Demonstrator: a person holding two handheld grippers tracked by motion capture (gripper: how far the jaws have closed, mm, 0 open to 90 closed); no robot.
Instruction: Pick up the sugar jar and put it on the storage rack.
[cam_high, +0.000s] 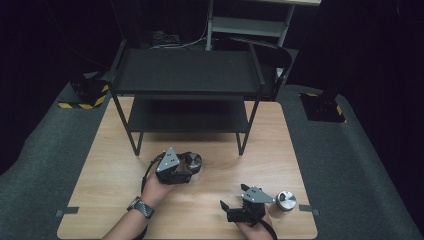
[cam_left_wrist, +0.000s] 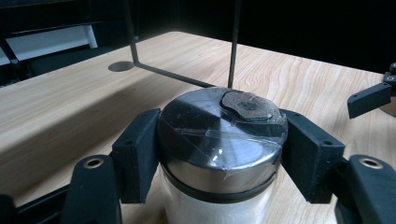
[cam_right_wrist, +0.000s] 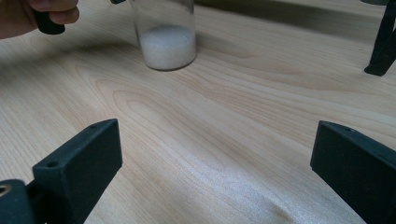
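A glass shaker (cam_high: 193, 165) with a taped metal lid (cam_left_wrist: 222, 135) and white grains inside stands on the wooden table (cam_high: 115, 165), just in front of the black shelf. My left gripper (cam_high: 187, 167) is shut on it, one jaw pressed to each side of the lid (cam_left_wrist: 219, 154). In the right gripper view the same shaker (cam_right_wrist: 167, 35) stands farther off, with the other hand's fingers (cam_right_wrist: 32, 14) beside it. My right gripper (cam_high: 234, 196) rests near the table's front edge, open wide over bare wood (cam_right_wrist: 217, 158). A second metal-lidded shaker (cam_high: 286, 201) stands just to its right.
A black two-tier metal shelf (cam_high: 187, 75) stands on the back half of the table; its thin legs (cam_left_wrist: 233, 42) rise close behind the held shaker, and one foot (cam_right_wrist: 380, 46) is in the right gripper view. Dark carpet (cam_high: 350, 165) surrounds the table.
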